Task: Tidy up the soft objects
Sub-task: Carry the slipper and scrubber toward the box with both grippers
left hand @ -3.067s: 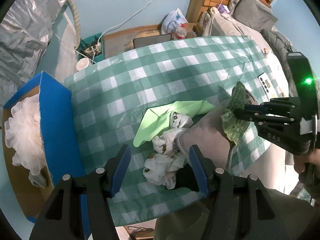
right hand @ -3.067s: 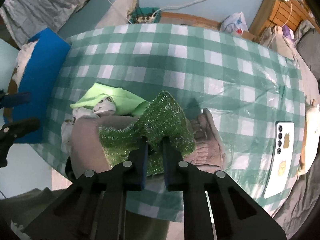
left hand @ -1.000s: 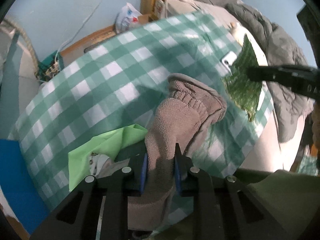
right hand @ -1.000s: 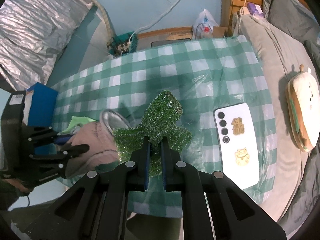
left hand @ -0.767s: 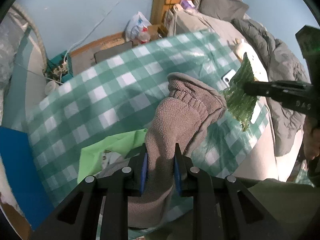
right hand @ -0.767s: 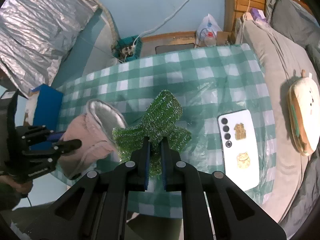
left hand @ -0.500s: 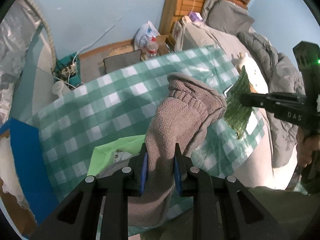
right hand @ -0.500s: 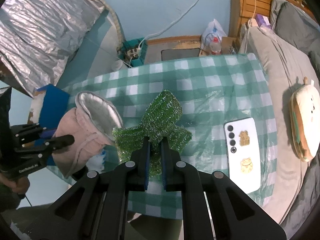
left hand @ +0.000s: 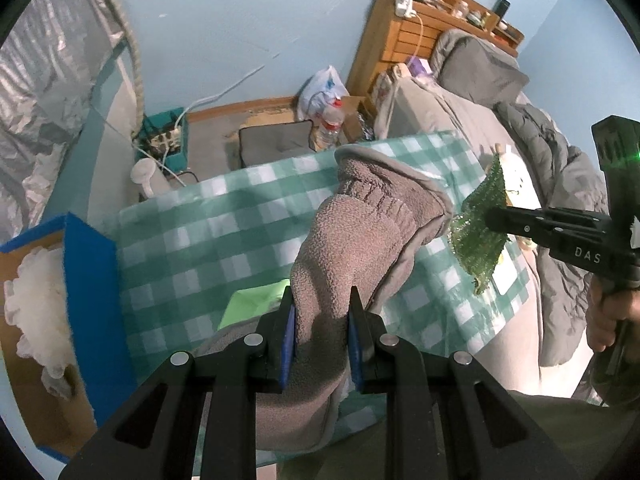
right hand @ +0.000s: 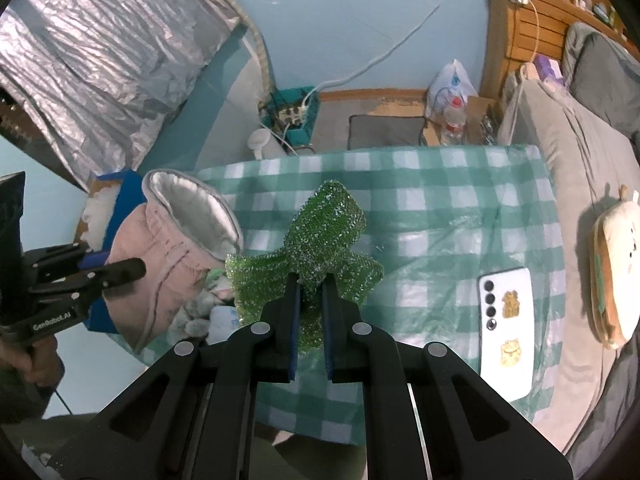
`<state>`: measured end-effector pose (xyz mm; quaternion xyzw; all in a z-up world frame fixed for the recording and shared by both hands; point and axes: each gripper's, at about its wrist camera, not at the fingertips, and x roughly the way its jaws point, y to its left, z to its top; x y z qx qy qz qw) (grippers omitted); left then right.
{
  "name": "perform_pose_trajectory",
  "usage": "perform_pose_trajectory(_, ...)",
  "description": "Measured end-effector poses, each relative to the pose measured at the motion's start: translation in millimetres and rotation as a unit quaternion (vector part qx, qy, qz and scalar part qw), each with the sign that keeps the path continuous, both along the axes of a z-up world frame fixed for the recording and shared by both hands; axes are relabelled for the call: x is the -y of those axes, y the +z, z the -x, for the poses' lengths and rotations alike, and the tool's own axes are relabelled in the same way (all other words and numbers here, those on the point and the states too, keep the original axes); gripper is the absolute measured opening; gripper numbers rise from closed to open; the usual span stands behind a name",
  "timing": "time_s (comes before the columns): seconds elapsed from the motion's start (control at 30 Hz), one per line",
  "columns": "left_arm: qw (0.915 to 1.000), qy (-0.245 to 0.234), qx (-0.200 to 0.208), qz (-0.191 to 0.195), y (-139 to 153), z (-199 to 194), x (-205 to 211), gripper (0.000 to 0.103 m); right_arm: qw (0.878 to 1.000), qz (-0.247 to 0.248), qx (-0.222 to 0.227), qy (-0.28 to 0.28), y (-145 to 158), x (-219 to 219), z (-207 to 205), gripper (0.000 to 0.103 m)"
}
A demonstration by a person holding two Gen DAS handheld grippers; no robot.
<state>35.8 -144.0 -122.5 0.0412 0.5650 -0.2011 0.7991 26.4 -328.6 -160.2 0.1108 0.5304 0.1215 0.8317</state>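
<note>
Checked green-and-white tablecloth now lies well below both loads, where 3 seconds ago they sat on it; judged, both are ready to carry to the blue box. Left gripper is clamped on the grey fleece mitten, right gripper on the green sparkly scrubber. Only the right view shows the mitten's pale lining and the phone.

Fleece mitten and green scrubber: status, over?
Left gripper shut on fleece mitten, held above checked table. Right gripper shut on green scrubber. Nothing between them and blue box.
</note>
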Motion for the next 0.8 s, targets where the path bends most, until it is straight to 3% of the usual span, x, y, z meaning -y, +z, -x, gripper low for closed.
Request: perform_pose_trajectory(0.8,0.9933,0.110,0.036,0.005,31.5,14.1,-109.6,0.022,0.994,-0.015,0.033,0.103,28.6,-107.6,-32.2,0.008)
